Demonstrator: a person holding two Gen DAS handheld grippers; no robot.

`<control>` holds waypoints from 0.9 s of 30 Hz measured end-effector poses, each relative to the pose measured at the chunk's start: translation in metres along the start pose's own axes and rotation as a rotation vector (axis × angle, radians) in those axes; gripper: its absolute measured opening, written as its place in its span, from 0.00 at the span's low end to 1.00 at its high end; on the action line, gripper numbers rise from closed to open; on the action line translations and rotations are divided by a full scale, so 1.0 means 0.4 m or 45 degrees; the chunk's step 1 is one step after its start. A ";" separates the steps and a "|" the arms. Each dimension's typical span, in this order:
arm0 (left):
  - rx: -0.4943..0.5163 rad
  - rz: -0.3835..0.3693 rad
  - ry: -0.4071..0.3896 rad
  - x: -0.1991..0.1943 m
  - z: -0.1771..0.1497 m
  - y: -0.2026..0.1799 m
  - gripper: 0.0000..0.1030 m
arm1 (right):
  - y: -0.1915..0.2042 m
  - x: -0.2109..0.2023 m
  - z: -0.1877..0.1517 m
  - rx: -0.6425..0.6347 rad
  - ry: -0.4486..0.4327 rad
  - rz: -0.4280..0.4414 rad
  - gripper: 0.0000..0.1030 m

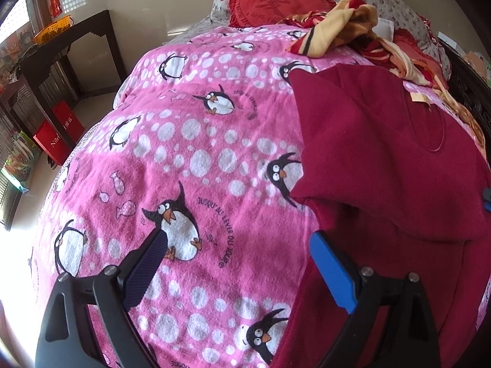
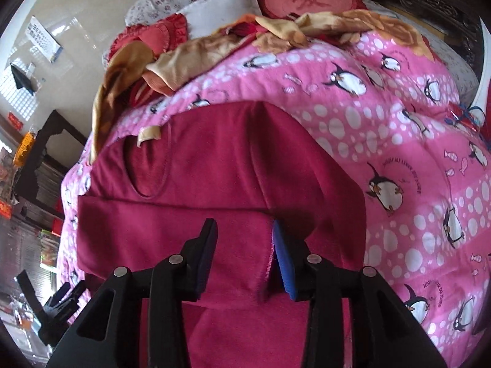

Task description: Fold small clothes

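A dark red long-sleeved top (image 1: 383,159) lies on the pink penguin blanket (image 1: 199,141), neck toward the pillows, with both sleeves folded across the body. My left gripper (image 1: 239,239) is open and empty, hovering over the blanket just left of the top's left edge. In the right wrist view the top (image 2: 214,165) fills the middle. My right gripper (image 2: 244,230) is open over the folded sleeve, its blue pad (image 2: 284,263) next to the sleeve cuff (image 2: 264,276). The left gripper (image 2: 61,303) shows at the lower left there.
A crumpled red and yellow blanket (image 1: 343,27) and red pillows (image 1: 270,3) lie at the head of the bed. A dark wooden table (image 1: 64,52) with an orange basket (image 1: 53,29) and red boxes (image 1: 56,135) stand on the floor at the left.
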State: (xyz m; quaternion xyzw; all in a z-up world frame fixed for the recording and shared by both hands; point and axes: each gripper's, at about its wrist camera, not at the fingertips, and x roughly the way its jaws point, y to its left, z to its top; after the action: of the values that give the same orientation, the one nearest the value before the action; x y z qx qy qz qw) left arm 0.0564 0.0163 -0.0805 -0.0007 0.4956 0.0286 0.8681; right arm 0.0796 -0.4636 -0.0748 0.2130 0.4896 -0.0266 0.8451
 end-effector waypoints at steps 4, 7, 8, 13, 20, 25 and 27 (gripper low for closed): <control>-0.010 0.012 0.016 0.011 0.002 0.006 0.94 | -0.011 0.044 -0.027 -0.022 0.039 -0.010 0.20; -0.007 0.021 0.016 0.012 0.003 0.006 0.94 | 0.022 0.022 -0.026 -0.129 -0.046 -0.061 0.00; -0.006 0.023 0.014 0.011 0.003 0.005 0.94 | 0.032 0.009 -0.022 -0.161 -0.076 -0.060 0.00; 0.005 0.019 0.006 0.014 0.010 -0.012 0.94 | 0.072 -0.088 0.009 -0.261 -0.252 -0.097 0.00; 0.013 0.025 0.033 0.052 0.012 -0.031 0.94 | 0.048 -0.054 0.046 -0.207 -0.213 -0.224 0.00; -0.028 0.006 0.042 0.067 0.016 -0.012 0.94 | 0.075 -0.031 0.058 -0.122 -0.138 -0.158 0.09; -0.036 0.002 0.046 0.073 0.016 -0.009 0.94 | 0.166 -0.044 0.065 -0.209 -0.178 -0.032 0.11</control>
State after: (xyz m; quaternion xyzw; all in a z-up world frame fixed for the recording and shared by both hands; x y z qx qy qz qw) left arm 0.0770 0.0144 -0.1023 -0.0129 0.5106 0.0363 0.8589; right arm 0.1086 -0.4163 -0.0267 0.1344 0.4325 -0.0119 0.8915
